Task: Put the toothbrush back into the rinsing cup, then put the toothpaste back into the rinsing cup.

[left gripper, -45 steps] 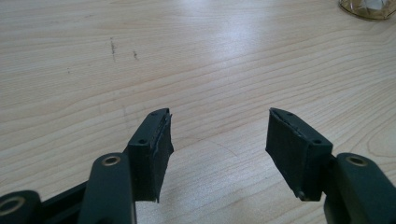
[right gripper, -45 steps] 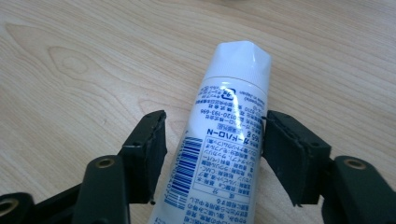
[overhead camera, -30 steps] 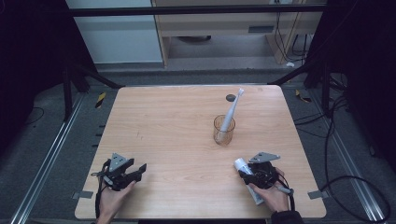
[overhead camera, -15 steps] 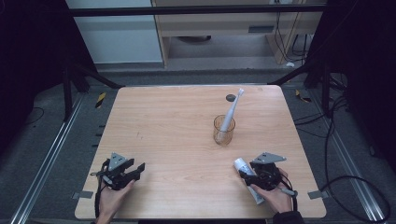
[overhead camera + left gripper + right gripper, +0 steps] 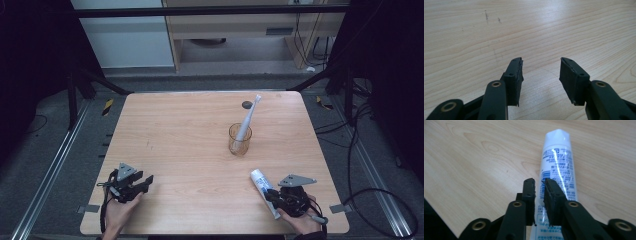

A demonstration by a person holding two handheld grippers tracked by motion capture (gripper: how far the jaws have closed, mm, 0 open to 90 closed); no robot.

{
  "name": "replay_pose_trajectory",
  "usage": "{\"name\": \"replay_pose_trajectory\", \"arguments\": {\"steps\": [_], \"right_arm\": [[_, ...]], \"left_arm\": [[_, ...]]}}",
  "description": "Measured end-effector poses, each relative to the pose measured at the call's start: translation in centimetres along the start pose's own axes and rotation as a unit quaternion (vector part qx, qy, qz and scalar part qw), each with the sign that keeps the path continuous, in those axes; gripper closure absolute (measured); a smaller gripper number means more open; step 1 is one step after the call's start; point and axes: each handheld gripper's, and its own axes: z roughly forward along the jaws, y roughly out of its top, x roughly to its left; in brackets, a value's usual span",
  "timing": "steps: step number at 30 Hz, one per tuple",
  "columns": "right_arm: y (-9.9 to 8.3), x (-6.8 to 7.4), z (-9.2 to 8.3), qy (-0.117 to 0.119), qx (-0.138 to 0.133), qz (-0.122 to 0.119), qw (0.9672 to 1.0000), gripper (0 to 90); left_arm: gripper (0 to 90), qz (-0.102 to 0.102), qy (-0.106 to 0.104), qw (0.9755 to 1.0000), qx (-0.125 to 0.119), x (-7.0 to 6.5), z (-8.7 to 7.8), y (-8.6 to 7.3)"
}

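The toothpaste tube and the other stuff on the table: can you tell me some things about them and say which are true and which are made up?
1. The toothpaste tube lies on the table by the right gripper. True.
2. The toothbrush lies flat on the table. False: it stands leaning in the cup.
3. The left gripper holds a spoon. False: its jaws stand apart over bare wood.
4. The cup is see-through. True.
5. The right gripper's jaws are wide open. False: they are nearly together, just above the tube.
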Motion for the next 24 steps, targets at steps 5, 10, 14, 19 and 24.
{"name": "replay_pose_trajectory", "arguments": {"steps": [5, 10, 14, 19, 24], "right_arm": [[-0.21, 0.43, 0.17, 0.011, 0.013, 0.001, 0.9999, 87.4], [-0.4, 0.63, 0.56, 0.017, 0.03, 0.001, 0.9994, 89.7], [-0.5, 0.62, 0.91, 0.007, 0.047, 0.0, 0.9989, 89.7], [-0.54, 0.29, 0.71, 0.01, 0.043, 0.008, 0.999, 89.9], [-0.62, -0.09, 0.53, -0.006, 0.051, 0.011, 0.9986, 89.9]], "left_arm": [[51.0, 0.004, 0.002, 1.0, -0.002, -0.05, -0.02, 0.04], [50.0, 0.005, 0.003, 1.0, -0.003, -0.07, -0.02, 0.08], [49.7, -0.001, 0.002, 1.0, -0.006, 0.0, -0.07, 0.13], [49.8, 0.001, 0.003, 1.0, -0.005, -0.1, -0.14, 0.16], [49.8, 0.005, 0.004, 1.0, -0.004, -0.16, -0.04, 0.21]]}}
